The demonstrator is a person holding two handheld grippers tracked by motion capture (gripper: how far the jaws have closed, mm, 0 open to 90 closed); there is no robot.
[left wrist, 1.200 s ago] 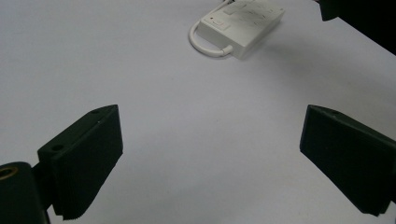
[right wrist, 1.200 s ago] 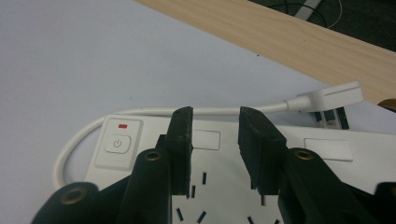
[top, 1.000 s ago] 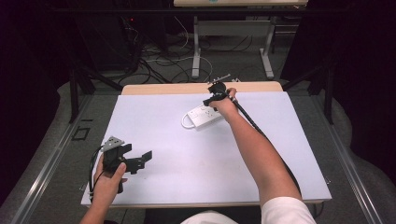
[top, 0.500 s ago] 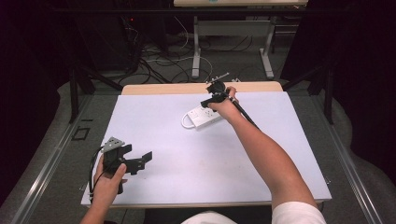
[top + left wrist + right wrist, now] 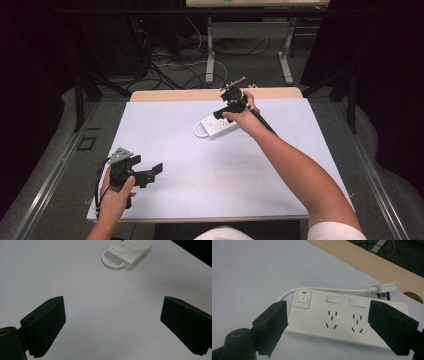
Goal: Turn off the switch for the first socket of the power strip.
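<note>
A white power strip [image 5: 214, 125] lies flat on the far middle of the white table [image 5: 200, 190]. It has a switch with a red light [image 5: 302, 299], two socket groups and a white cable ending in a plug [image 5: 382, 288]. My right gripper [image 5: 221, 113] hovers just above the power strip [image 5: 342, 320], open, with one jaw near the switch end and the other over the far end. Nothing is held between them. My left gripper [image 5: 150, 172] rests low at the table's near left, open and empty, pointing toward the power strip [image 5: 130, 250] far ahead.
A bare wooden strip [image 5: 175, 95] runs along the table's far edge, with a round hole [image 5: 412, 295] near the plug. Beyond it are desk legs and loose cables on the floor [image 5: 190, 60]. The white surface between the grippers is bare.
My right gripper has shifted slightly left and settled closer over the power strip. The left gripper has stayed where it was.
</note>
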